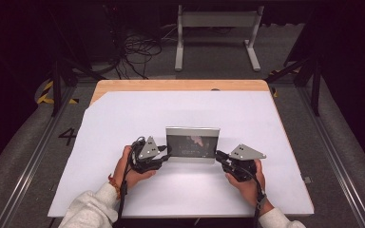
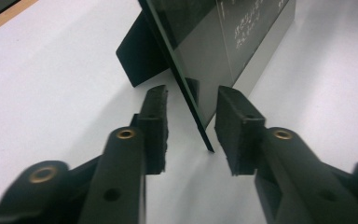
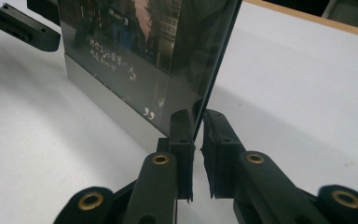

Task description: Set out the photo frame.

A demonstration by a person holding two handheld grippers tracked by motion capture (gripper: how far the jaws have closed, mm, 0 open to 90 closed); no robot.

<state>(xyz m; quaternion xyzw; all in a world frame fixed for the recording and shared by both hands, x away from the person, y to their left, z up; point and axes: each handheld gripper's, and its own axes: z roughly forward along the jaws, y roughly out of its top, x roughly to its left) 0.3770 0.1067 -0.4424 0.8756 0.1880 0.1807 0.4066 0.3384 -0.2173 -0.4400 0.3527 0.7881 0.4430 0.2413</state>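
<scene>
Steadying the upright frame (image 1: 192, 144) by both edges: right tool (image 3: 198, 125) pinches one side, left tool (image 2: 189, 109) straddles the other, still apart.

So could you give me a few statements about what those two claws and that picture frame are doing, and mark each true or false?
1. The picture frame stands upright on the white sheet. True.
2. The left claw is clamped tight on the frame. False: its jaws are open, with the frame's edge between them and gaps on both sides.
3. The right claw has its jaws closed on the frame's other edge. True.
4. The frame lies flat, face down. False: it is propped up by a black stand behind it.
5. The frame's dark front carries light writing. True.
</scene>
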